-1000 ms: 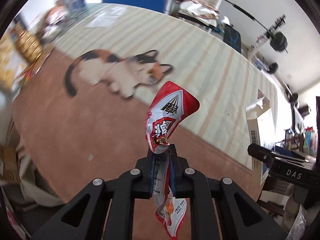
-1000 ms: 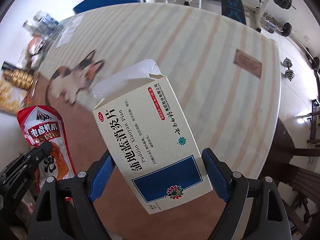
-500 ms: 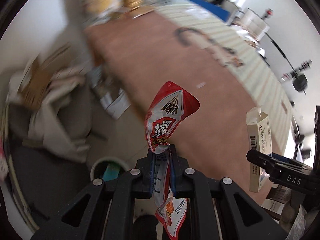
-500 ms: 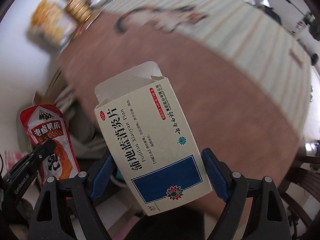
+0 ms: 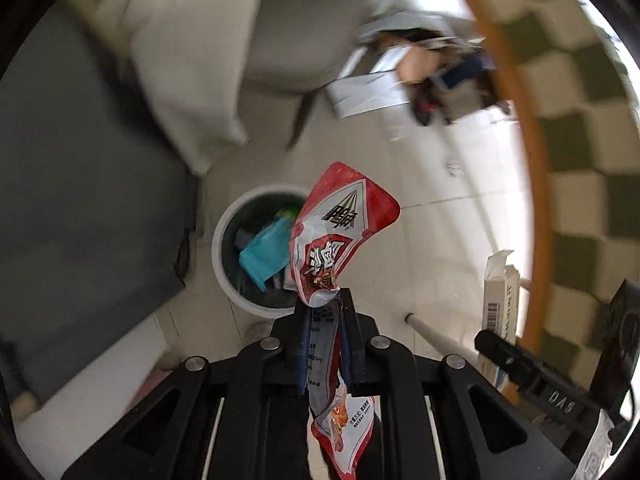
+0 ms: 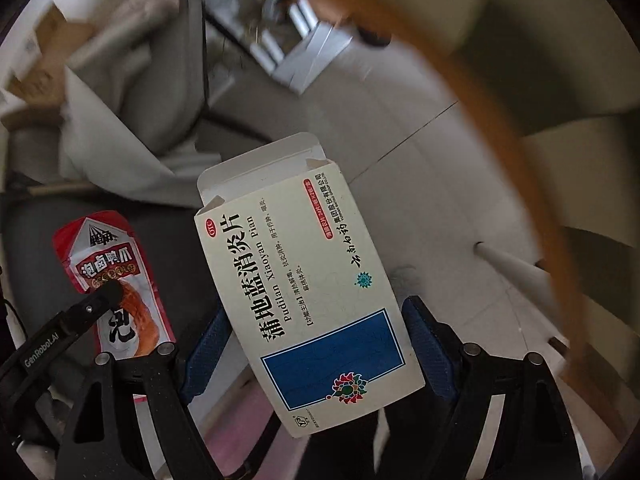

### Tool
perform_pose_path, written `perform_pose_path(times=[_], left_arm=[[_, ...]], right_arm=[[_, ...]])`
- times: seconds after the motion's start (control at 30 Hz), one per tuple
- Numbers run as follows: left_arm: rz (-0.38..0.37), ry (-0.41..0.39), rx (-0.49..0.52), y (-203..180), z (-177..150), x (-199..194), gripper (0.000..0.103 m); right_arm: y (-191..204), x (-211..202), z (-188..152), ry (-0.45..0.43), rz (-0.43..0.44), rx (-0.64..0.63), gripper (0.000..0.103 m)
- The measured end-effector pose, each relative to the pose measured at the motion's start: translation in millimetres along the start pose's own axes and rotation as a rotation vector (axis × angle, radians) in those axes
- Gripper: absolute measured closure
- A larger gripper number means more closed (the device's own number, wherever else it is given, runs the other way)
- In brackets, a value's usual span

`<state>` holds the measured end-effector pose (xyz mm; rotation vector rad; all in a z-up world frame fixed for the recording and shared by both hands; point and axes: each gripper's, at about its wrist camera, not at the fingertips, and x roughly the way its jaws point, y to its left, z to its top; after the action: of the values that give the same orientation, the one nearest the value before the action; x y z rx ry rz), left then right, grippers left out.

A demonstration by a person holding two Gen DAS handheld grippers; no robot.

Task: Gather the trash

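Both grippers have swung from the table to above the waste bin, left gripper clamping the red snack wrapper, right gripper gripping the medicine box.

Pale tiled floor, checkered tablecloth, grey cloth.

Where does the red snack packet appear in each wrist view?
Left wrist: red snack packet at centre, pinched in the left gripper, over the bin.
Right wrist: at lower left.
Shared landmark: the white medicine box.
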<state>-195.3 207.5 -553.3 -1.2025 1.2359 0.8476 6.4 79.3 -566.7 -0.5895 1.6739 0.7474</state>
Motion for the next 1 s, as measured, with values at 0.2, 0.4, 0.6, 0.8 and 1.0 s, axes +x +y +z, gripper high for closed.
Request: perform_pose_path(times=[0.2,0.4,0.6,0.8,1.0], left_arm=[[-0.018,0.062,-0.105,60.3,9.8,103.4,0.090],[0.000,0.067,-0.143,92.6,6.6,154.2,0.015],[0.085,0.044,-0.143,102.0,-3.1,133.4,0.006],[0.167,-0.036,-0.103,88.6,-26.3,55.9,0.006],[0.169,-0.099,-0.052,50.2,-62.9,-54.2,0.005]], right_arm=[[21.9,142.3,19.8,0.096,0.021,-0.055,0.017],[26.4,224.1,33.5,0.171,0.098,-0.076,0.013],[37.4,211.4,31.8,0.112,0.040,-0.174,0.000],[49.3,144.3,21.9,0.029,-0.113,-0.301,0.000],[58.9,33.3,-4.1,0.003,-0.117,-0.368,0.000]])
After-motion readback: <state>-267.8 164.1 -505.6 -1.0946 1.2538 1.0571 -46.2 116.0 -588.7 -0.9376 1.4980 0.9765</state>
